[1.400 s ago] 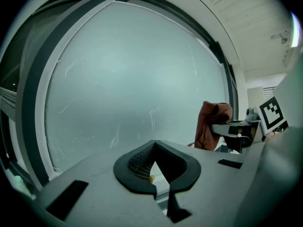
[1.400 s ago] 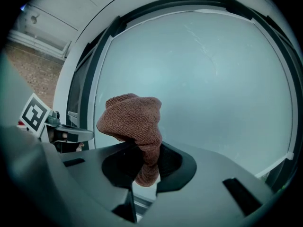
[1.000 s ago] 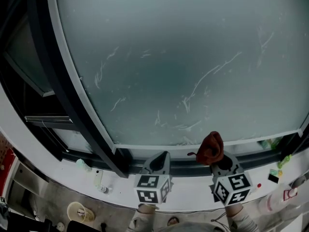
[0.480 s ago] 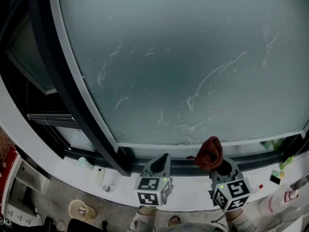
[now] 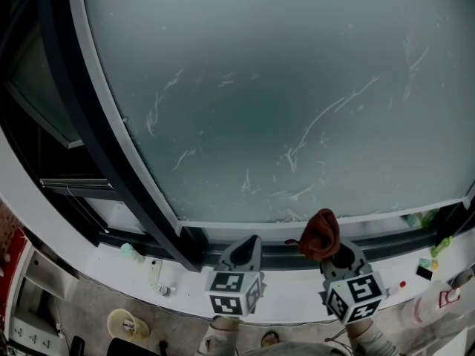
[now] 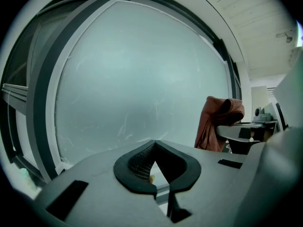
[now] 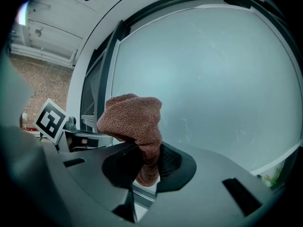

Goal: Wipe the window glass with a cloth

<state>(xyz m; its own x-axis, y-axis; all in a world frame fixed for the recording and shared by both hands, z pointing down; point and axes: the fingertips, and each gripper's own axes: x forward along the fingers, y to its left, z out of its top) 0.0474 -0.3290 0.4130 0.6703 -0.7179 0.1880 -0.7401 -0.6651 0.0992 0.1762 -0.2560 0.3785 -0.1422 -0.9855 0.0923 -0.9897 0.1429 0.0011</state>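
Note:
A large frosted window pane (image 5: 282, 95) fills the head view, streaked with pale smears (image 5: 326, 117). My right gripper (image 5: 332, 249) is shut on a reddish-brown cloth (image 5: 320, 236), which bunches up above the jaws just below the pane's lower edge. In the right gripper view the cloth (image 7: 135, 126) stands out of the jaws in front of the glass (image 7: 213, 79). My left gripper (image 5: 245, 249) is beside it at the left, shut with nothing held, short of the glass (image 6: 142, 79). From the left gripper view the cloth (image 6: 218, 122) shows at the right.
A dark window frame (image 5: 82, 117) runs down the left and along the bottom. A white sill (image 5: 96, 262) below holds small bottles (image 5: 128, 253). More small items (image 5: 438, 247) sit at the far right of the sill.
Both grippers and the cloth have stayed almost in place below the pane; the right one has drifted slightly left and down.

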